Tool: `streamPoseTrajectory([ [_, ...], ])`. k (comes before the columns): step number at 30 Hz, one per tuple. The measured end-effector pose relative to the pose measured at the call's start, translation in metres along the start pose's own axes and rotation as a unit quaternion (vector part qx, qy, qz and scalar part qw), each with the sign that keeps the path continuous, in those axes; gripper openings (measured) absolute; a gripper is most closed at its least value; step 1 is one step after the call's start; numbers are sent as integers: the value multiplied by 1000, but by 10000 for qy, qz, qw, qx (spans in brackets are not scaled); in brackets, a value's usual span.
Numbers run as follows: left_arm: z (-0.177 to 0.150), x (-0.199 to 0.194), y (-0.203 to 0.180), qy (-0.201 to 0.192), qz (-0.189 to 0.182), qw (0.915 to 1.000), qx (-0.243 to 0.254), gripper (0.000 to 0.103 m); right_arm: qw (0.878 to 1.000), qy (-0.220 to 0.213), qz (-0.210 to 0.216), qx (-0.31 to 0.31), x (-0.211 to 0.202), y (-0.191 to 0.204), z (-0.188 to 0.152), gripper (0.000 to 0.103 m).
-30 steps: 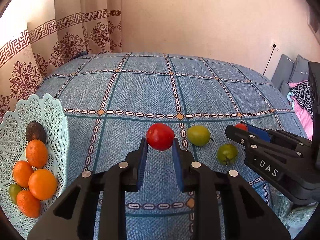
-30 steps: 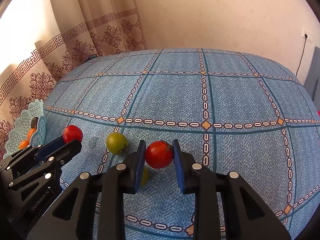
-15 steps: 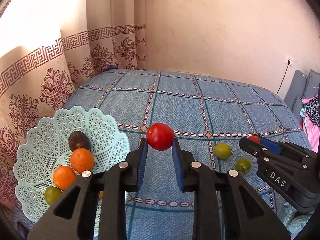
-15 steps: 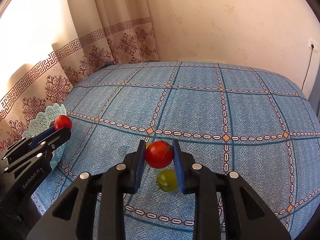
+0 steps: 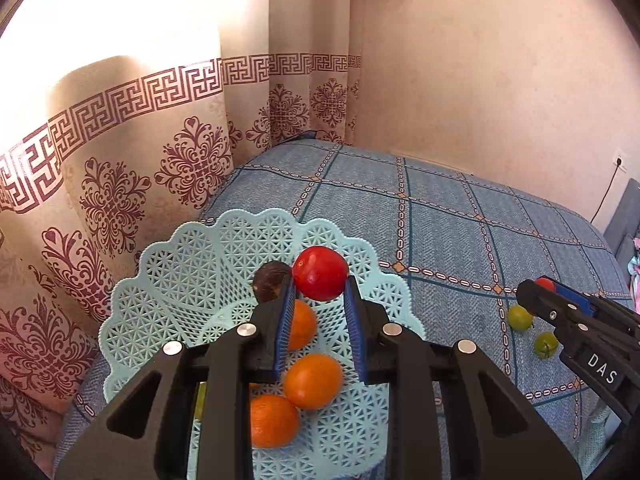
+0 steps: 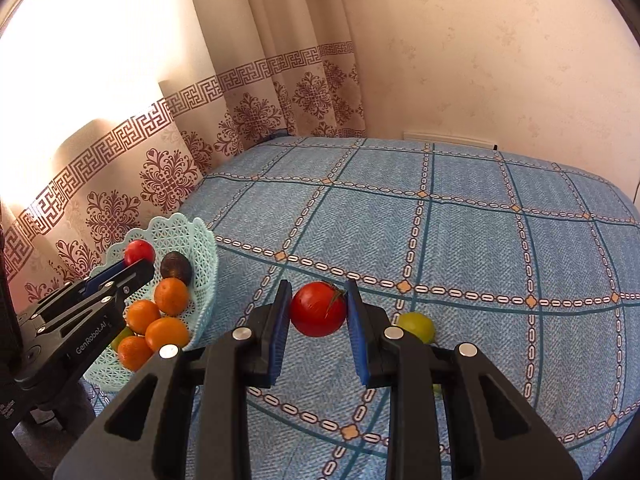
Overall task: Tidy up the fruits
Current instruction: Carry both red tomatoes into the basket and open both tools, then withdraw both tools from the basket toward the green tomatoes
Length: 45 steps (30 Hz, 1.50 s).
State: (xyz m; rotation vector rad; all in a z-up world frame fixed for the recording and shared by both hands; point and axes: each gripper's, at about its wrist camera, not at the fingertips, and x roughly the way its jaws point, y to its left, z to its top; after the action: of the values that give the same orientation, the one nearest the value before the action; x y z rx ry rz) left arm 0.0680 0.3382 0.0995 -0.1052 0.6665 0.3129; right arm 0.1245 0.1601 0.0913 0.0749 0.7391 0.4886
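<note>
The left gripper (image 5: 320, 308), clenched on a red tomato (image 5: 320, 273), hangs over the basket (image 5: 180, 276) of oranges (image 5: 313, 381). Releasing it there seems next. The right gripper (image 6: 319, 312) grips another tomato (image 6: 318, 309) above the bedspread (image 6: 480, 248), probably clear of it.

The back half of the basket (image 5: 188, 264) is bare; oranges (image 5: 312, 380) and a dark fruit (image 5: 270, 280) crowd its front. The curtain (image 5: 120, 184) stands just behind the basket. The bed (image 6: 460, 240) is open beyond the green fruit (image 6: 416, 326).

"DAS" on right gripper (image 5: 538, 286); "GenRobot.AI" on left gripper (image 6: 138, 266)
</note>
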Motion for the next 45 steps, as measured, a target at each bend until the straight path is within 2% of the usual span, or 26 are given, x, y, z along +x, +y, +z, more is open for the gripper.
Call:
streamPoseTrajectory([
  [7, -2, 6, 37, 90, 210, 9993, -283, 26, 9992, 34, 365, -177, 9, 43, 6, 27],
  [15, -2, 11, 61, 146, 324, 9981, -507, 28, 9973, 175, 602, -385, 24, 79, 7, 27],
  [16, -2, 12, 63, 156, 328, 9979, -544, 38, 9970, 209, 639, -392, 26, 81, 6, 27],
  [17, -3, 12, 66, 136, 346, 9977, -570, 52, 9966, 247, 687, -394, 28, 84, 6, 27],
  [20, -2, 10, 71, 28, 483, 9968, -630, 64, 9952, 363, 818, -388, 35, 89, 4, 28],
  [22, -2, 9, 73, 10, 478, 9965, -689, 70, 9948, 422, 858, -342, 38, 88, 2, 28],
  [25, -2, 8, 74, -25, 511, 9962, -712, 71, 9949, 419, 877, -275, 39, 85, 1, 29],
  [28, -2, 8, 76, -31, 498, 9958, -764, 80, 9943, 410, 958, -204, 38, 81, 2, 32],
  [33, -2, 7, 71, -48, 500, 9959, -754, 80, 9958, 359, 822, -160, 33, 72, 2, 33],
  [38, -2, 5, 56, -62, 430, 9973, -599, 86, 9974, 287, 618, -239, 24, 57, -2, 33],
  [45, -2, 0, 16, -101, 188, 9996, -209, 90, 9993, 297, 168, -151, 9, 10, -12, 33],
])
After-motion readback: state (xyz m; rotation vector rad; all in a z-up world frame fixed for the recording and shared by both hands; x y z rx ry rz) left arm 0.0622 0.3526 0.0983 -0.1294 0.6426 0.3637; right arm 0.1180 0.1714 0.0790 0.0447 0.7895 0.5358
